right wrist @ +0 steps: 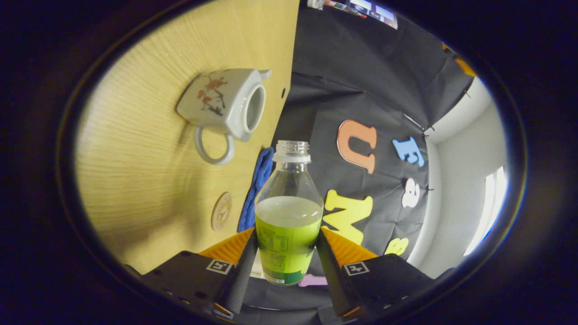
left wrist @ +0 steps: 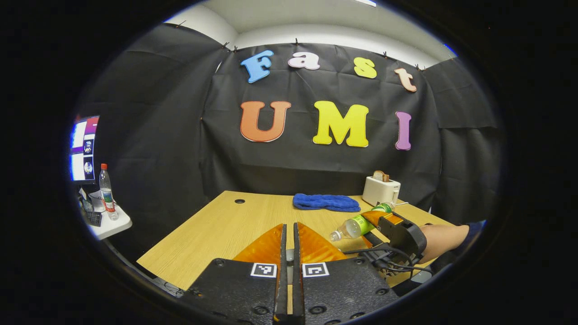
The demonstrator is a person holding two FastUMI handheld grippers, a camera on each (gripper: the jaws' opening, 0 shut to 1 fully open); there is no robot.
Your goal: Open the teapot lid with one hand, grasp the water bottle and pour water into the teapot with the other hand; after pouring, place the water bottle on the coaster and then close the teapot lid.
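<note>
- The right claw (right wrist: 286, 253) grips the bottle (right wrist: 289, 212), one finger pressing each side of its green label.
- In the right gripper view the bottle points straight ahead of the claw, uncapped, with clear liquid filling it to just above the label; the neck is empty.
- The label carries small print, too fine to read.
- The teapot (right wrist: 226, 106) stands on the table (right wrist: 135, 180) ahead and to the left of the right claw, apart from the bottle mouth. Its lid is off and the round opening shows dark; I cannot tell what is inside. A red blossom sprig is painted on its side, and its ring handle points toward the claw.
- The coaster (right wrist: 221, 211) lies on the table just left of the bottle, nearer the claw than the teapot, with a blue cloth (right wrist: 257, 189) beside it.
- The left claw (left wrist: 289, 246) has its fingers drawn almost together with a thin gap between; whether anything is pinched there I cannot tell.
- In the left gripper view, ahead and to the right of it, the bottle is tilted mouth-down to the left over the table, with a toaster (left wrist: 380, 191) beyond.
</note>
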